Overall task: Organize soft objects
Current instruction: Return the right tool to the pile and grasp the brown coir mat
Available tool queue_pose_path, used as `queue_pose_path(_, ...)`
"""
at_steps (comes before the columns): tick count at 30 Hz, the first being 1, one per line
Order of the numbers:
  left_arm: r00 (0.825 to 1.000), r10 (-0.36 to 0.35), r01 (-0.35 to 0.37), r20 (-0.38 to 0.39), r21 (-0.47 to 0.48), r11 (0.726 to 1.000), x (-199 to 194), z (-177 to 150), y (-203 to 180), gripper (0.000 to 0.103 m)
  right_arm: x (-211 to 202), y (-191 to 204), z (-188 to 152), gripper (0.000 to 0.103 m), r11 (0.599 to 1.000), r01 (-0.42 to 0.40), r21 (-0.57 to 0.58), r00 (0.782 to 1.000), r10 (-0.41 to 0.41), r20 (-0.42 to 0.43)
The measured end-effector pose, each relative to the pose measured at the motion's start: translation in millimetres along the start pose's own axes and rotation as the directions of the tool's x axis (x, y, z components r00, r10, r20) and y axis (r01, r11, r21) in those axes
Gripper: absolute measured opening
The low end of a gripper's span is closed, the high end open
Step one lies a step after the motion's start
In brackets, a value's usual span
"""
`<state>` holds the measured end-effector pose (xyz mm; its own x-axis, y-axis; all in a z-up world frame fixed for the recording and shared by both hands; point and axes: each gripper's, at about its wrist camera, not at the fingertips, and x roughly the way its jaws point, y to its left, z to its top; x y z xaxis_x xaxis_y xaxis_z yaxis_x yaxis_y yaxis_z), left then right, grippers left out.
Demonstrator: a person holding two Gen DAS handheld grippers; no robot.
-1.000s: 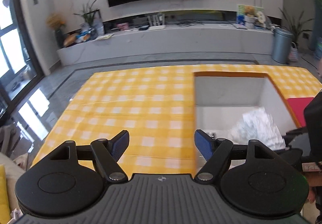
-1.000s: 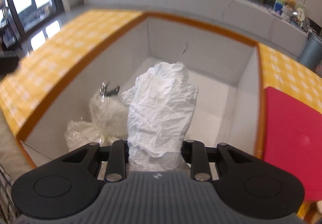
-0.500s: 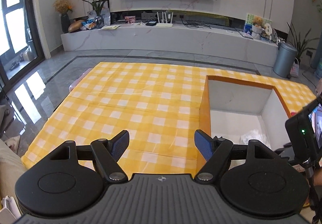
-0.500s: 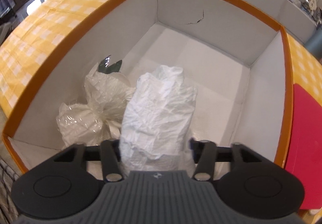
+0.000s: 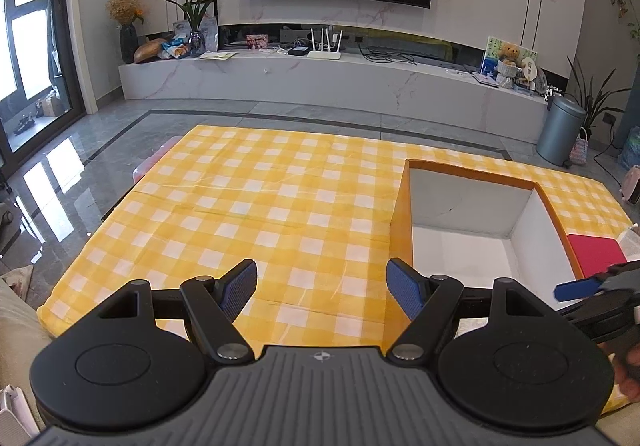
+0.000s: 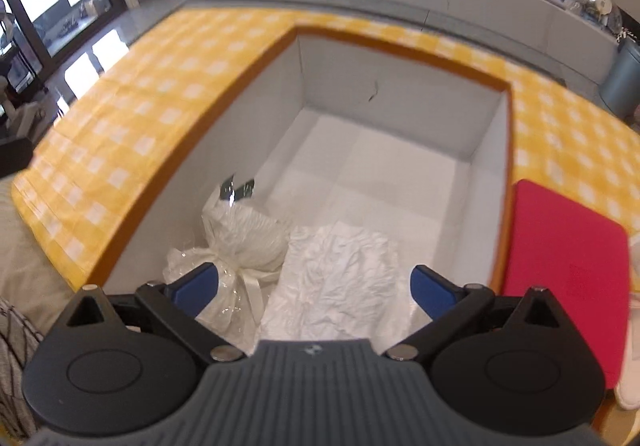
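Note:
An orange box with white inner walls sits on the yellow checked tablecloth. Inside it, at the near end, a crumpled white cloth lies flat beside a white bundle wrapped in clear plastic with a ribbon. My right gripper is open and empty above the box's near end, over the cloth. My left gripper is open and empty above the tablecloth, left of the box. A fingertip of the right gripper shows at the right edge of the left wrist view.
A red flat lid lies right of the box, also seen in the left wrist view. Behind the table are a grey floor, a long white TV bench, a television and a grey bin.
My right gripper has opened and let go of the white cloth, which dropped flat into the box, and has drawn back and up. The left gripper has pulled back and risen, staying open.

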<state>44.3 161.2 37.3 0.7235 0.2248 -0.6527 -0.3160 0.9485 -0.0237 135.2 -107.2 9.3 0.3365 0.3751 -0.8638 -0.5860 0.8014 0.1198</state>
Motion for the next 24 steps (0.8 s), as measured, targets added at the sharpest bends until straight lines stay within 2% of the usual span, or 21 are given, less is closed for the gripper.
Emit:
queue_pose_path(5,1.000,0.001,-0.001,0.022,0.006,1.000,-8.5,1.1,-5.2,0.087,-26.8,-6.6,-2.9,0.100,1.000,-0.003,0.026,0.998,0.001,0.065)
queue_pose_path(10,0.998,-0.033,0.031,0.053,0.037,0.999,-19.7,0.5,-17.4,0.087,-48.8,-13.5,-2.2,0.100,1.000,0.003,0.024,0.991,-0.006,0.132)
queue_pose_path(16,0.990,-0.132,0.129,0.043,0.066,0.989,-27.7,-3.4,-38.3,0.087,-73.5,-19.5,-0.9,0.100,0.999,0.033,-0.009,0.977,-0.030,0.213)
queue_pose_path(20,0.978,-0.208,0.203,0.037,0.101,0.974,-30.7,-7.3,-55.4,0.087,-92.2,-33.2,-6.4,0.100,0.999,0.044,-0.024,0.964,-0.036,0.265)
queue_pose_path(24,0.962,-0.270,0.267,0.028,0.090,0.960,-31.1,-9.4,-68.7,0.087,-111.0,-52.7,-19.3,0.100,0.996,0.080,-0.038,0.950,-0.064,0.307)
